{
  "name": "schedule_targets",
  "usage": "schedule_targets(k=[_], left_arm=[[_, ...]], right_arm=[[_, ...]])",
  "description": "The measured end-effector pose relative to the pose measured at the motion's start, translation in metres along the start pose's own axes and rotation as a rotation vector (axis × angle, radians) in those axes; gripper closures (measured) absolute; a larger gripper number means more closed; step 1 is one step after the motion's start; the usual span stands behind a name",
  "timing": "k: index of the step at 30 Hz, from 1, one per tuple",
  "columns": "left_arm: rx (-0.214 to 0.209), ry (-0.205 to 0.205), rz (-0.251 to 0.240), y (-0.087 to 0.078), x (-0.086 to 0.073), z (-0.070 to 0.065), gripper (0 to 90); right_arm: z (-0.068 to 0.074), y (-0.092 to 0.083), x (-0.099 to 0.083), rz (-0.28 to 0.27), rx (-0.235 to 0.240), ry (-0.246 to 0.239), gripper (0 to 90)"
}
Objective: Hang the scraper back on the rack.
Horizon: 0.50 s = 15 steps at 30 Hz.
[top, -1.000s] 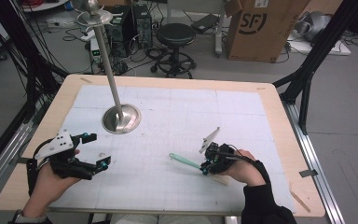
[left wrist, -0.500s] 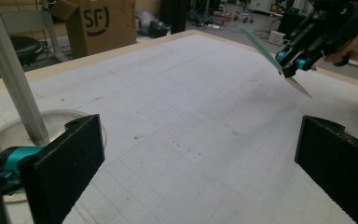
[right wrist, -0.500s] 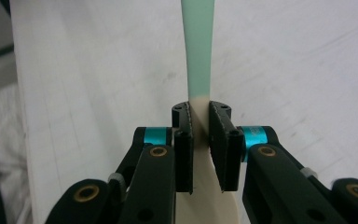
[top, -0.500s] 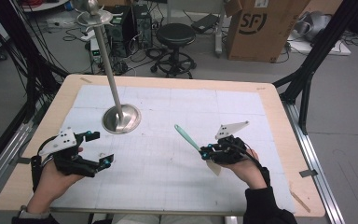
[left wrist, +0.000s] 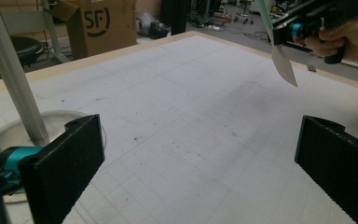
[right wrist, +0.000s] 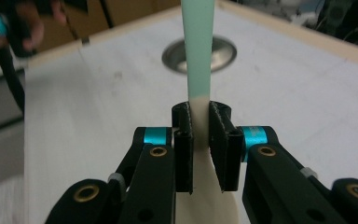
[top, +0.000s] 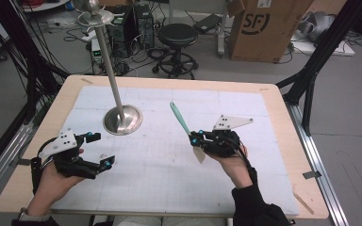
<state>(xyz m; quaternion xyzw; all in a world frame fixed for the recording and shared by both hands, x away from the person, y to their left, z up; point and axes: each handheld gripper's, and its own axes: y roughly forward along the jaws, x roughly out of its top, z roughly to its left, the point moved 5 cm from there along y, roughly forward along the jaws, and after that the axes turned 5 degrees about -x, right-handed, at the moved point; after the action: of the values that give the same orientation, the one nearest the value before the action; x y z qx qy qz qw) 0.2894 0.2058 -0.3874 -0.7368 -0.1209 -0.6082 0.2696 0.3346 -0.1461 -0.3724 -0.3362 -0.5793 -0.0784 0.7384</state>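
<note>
A spatula (top: 180, 117) with a teal handle and a cream blade is held off the table. My right gripper (top: 195, 139) is shut on it where handle meets blade. In the right gripper view the handle (right wrist: 198, 46) rises straight up from between the jaws of the gripper (right wrist: 200, 140), and the blade hangs below. My left gripper (top: 101, 149) hovers open near the table's left front, nothing between its jaws. The left gripper view has its wide-apart jaws (left wrist: 200, 177) low in frame and the spatula blade (left wrist: 284, 65) at the upper right.
A metal stand with a round base (top: 122, 120) and a tall pole (top: 108, 61) rises at the back left of the white gridded mat (top: 169, 188). A cardboard box (top: 264, 28), a stool (top: 176, 35) and cables lie beyond the table.
My right gripper has lifted the spatula off the mat and turned it so the teal handle points up and away. The left gripper has barely moved.
</note>
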Motion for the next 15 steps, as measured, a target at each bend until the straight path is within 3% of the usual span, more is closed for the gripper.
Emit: schedule_targets(k=[4, 7, 15], left_arm=[[0.003, -0.004, 0.004, -0.001, -0.001, 0.001, 1.9], [0.008, -0.005, 0.004, -0.003, -0.002, 0.002, 1.8], [0.026, -0.004, -0.005, -0.012, -0.002, 0.0, 1.9]], right_arm=[[0.005, 0.005, 0.013, -0.059, 0.031, 0.004, 80.4], [0.006, 0.015, 0.029, -0.055, 0.005, -0.037, 80.3], [0.001, 0.032, 0.06, -0.104, -0.041, -0.053, 80.3]])
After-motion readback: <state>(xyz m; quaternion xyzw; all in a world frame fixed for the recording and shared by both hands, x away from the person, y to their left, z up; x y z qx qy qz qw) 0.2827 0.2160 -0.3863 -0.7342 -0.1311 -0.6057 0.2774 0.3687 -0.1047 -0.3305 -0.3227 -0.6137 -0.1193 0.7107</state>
